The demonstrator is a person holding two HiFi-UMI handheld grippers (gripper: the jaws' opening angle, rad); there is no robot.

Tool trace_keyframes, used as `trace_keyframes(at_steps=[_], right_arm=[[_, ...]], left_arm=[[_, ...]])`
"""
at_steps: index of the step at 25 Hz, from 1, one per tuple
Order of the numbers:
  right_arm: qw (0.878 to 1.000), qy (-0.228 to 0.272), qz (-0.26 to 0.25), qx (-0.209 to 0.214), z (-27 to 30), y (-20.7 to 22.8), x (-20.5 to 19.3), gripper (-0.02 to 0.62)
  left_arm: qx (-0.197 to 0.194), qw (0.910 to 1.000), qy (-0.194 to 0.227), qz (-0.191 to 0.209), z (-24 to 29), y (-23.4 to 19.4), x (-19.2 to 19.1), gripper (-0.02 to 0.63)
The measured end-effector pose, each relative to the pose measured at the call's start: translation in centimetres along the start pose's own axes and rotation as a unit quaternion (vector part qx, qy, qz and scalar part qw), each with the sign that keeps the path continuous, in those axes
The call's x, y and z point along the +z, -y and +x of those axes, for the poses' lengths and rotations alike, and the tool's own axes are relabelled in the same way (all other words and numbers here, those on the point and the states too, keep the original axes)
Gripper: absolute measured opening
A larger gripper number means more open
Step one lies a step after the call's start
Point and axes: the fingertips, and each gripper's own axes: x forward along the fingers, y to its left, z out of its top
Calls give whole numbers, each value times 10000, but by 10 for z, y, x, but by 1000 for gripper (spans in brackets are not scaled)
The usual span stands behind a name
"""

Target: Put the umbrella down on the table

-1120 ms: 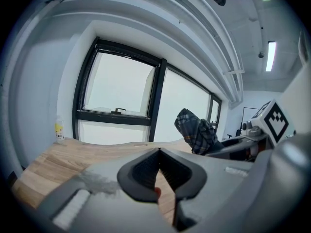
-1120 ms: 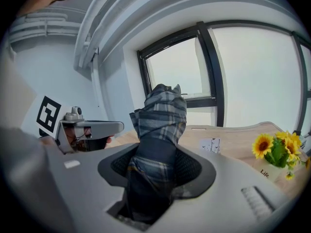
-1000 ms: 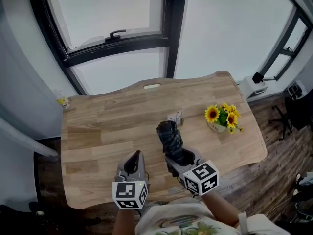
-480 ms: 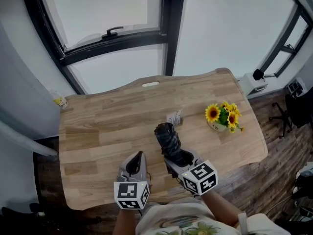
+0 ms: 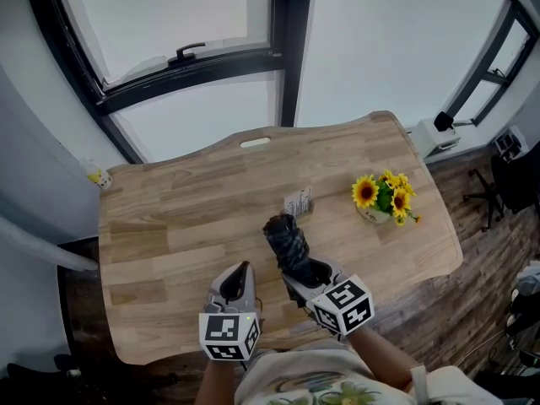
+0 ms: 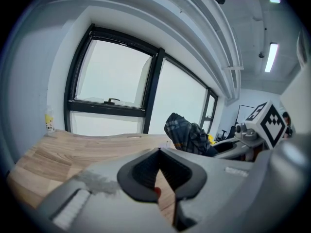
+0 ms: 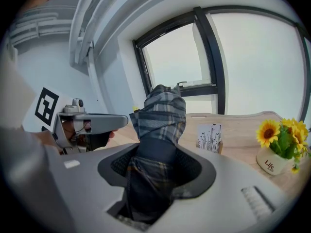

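Observation:
A folded dark plaid umbrella (image 5: 287,239) stands tilted above the wooden table (image 5: 169,218), its top pointing away from me. My right gripper (image 5: 305,274) is shut on its lower part; in the right gripper view the umbrella (image 7: 160,115) fills the space between the jaws of that gripper (image 7: 158,164). My left gripper (image 5: 239,270) hovers just left of it near the table's front edge, its tips together and holding nothing. In the left gripper view the left gripper (image 6: 158,152) is in front, with the umbrella (image 6: 187,135) to the right beyond it.
A small white pot of sunflowers (image 5: 384,201) stands at the table's right. A small printed card holder (image 5: 299,202) sits just beyond the umbrella. A little yellow bottle (image 5: 95,175) stands by the far left corner. Windows rise behind the table.
Both grippers have sunk a little toward the table, the umbrella going down with the right one. The grip has not changed.

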Motion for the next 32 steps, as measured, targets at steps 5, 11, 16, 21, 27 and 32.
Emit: trace_keyframes(at_steps=[5,11,16,21,27,32], right_arm=[[10000,-83,12,7,4,2,-6,212],[9999,-146,43,8,6,5,-11,212],[9998,-203,77,6,9,8,-17,212],[9995,-293,115,0,11,11,-25,212],[9991,-399,159,16,14,12,-32,212],[9987,-475,168,14,16,13,-37,212]], left_arm=[[-33,10000,-68,3,3,0,-4,0],[-31,9999,-156,3,6,-1,-8,0],[-58,9997,-213,-35,9,0,-12,0],[-96,9996,-256,-42,12,3,-15,0],[-93,9994,-320,-59,15,2,-19,0],[-85,9993,-343,-78,16,1,-20,0]])
